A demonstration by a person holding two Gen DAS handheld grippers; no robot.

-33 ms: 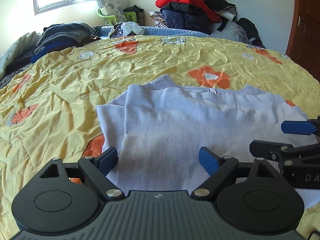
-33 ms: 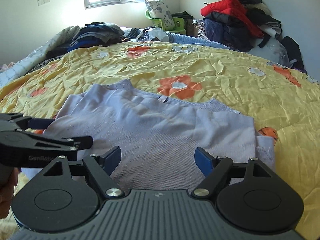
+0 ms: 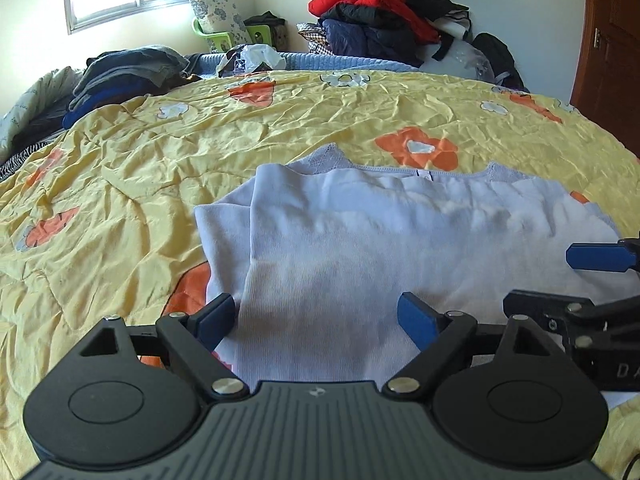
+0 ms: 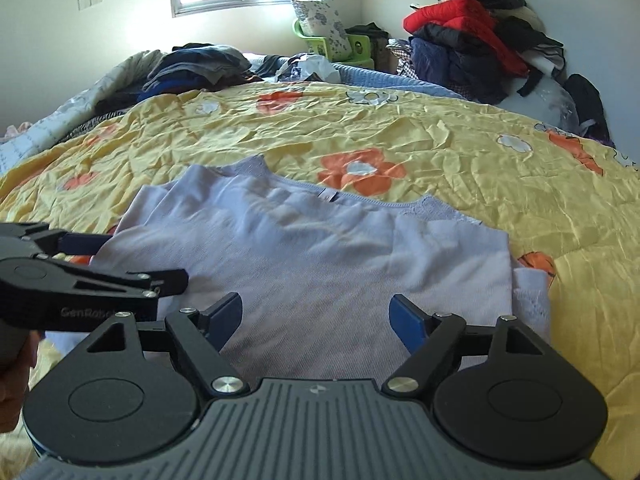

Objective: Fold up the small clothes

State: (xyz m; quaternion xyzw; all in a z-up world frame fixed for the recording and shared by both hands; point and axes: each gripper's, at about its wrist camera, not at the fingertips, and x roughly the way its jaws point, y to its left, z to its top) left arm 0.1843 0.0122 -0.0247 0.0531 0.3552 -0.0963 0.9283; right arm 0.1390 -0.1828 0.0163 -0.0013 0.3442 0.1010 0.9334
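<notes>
A pale lilac knit top (image 3: 360, 240) lies flat on the yellow flowered quilt (image 3: 160, 152), sleeves folded in, neckline away from me. It also shows in the right wrist view (image 4: 320, 264). My left gripper (image 3: 316, 320) is open, its blue pads spread over the top's near left hem. My right gripper (image 4: 318, 318) is open over the near right hem. Each gripper shows in the other's view: the right gripper (image 3: 600, 280) at the right edge, the left gripper (image 4: 104, 264) at the left edge.
A stack of folded dark clothes (image 3: 128, 76) sits at the far left of the bed. A heap of red and dark jackets (image 3: 380, 12) is piled against the far wall. A wooden door (image 3: 608, 48) stands at the right. A green chair with a pillow (image 4: 320, 28) stands under the window.
</notes>
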